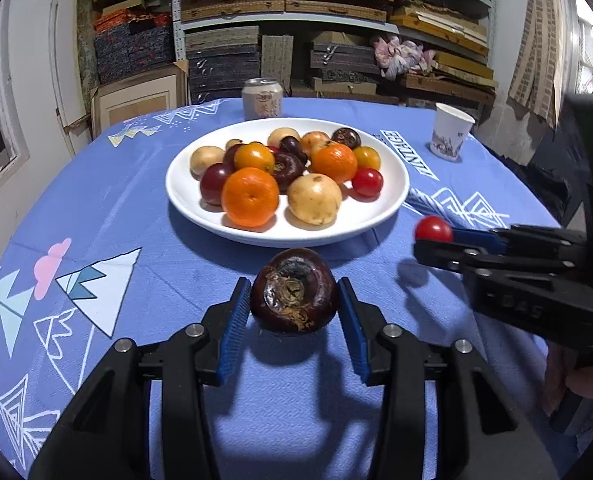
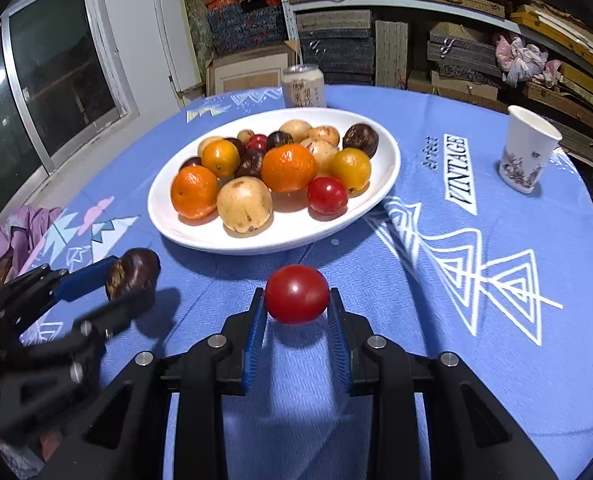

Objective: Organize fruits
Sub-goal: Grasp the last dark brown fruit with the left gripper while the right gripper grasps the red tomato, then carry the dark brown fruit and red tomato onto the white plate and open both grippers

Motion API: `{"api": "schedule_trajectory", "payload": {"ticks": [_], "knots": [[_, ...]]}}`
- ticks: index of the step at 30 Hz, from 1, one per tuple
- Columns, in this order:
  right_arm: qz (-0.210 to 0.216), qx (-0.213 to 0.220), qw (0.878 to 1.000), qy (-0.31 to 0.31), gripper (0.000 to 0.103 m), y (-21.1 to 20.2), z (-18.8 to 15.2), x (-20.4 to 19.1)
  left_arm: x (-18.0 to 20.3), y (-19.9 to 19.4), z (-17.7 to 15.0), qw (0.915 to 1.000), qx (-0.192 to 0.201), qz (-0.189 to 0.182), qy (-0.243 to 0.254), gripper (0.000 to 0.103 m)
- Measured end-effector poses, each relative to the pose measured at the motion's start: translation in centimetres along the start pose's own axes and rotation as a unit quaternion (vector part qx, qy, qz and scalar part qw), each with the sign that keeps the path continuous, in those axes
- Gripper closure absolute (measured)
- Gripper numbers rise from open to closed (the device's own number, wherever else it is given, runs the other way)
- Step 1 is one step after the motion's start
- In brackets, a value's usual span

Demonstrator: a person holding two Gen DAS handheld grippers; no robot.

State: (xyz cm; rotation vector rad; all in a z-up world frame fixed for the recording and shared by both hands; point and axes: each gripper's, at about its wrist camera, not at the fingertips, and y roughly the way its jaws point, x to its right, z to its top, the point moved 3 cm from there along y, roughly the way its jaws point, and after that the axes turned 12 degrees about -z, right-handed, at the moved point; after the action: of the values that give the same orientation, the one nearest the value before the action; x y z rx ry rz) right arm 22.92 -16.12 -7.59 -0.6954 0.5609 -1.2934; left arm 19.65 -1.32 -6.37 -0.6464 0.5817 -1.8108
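Note:
A white plate on the blue tablecloth holds several fruits: oranges, tan round fruits, dark brown ones and red tomatoes. It also shows in the right wrist view. My left gripper is shut on a dark brown fruit, held above the cloth just in front of the plate. My right gripper is shut on a red tomato, held above the cloth in front of the plate. The right gripper with its tomato shows at the right of the left wrist view. The left gripper with its brown fruit shows at the left of the right wrist view.
A drink can stands behind the plate. A paper cup stands at the back right of the round table. Shelves stacked with boxes fill the background. A window is on the left. A purple cloth lies off the table's left edge.

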Motion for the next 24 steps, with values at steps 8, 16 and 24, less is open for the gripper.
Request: {"api": "schedule_trajectory", "payload": {"ticks": [8,16,24], "knots": [[0.018,0.066,0.997,0.025,0.072,-6.7,0.3,1.0,-3.0,-3.8,1.8,0.9997,0.021,0.005,-0.016,0.060],[0.018,0.086,0.996,0.029,0.072,-6.1,8.6,1.1,-5.1,-2.4,11.3,0.9981,0.054,0.018,-0.022,0.060],[-0.005,0.035,0.999,0.030,0.072,4.2,12.9,0.0,-7.8,6.5,15.0,0.9980,0.020,0.009,-0.059,0.060]]}}
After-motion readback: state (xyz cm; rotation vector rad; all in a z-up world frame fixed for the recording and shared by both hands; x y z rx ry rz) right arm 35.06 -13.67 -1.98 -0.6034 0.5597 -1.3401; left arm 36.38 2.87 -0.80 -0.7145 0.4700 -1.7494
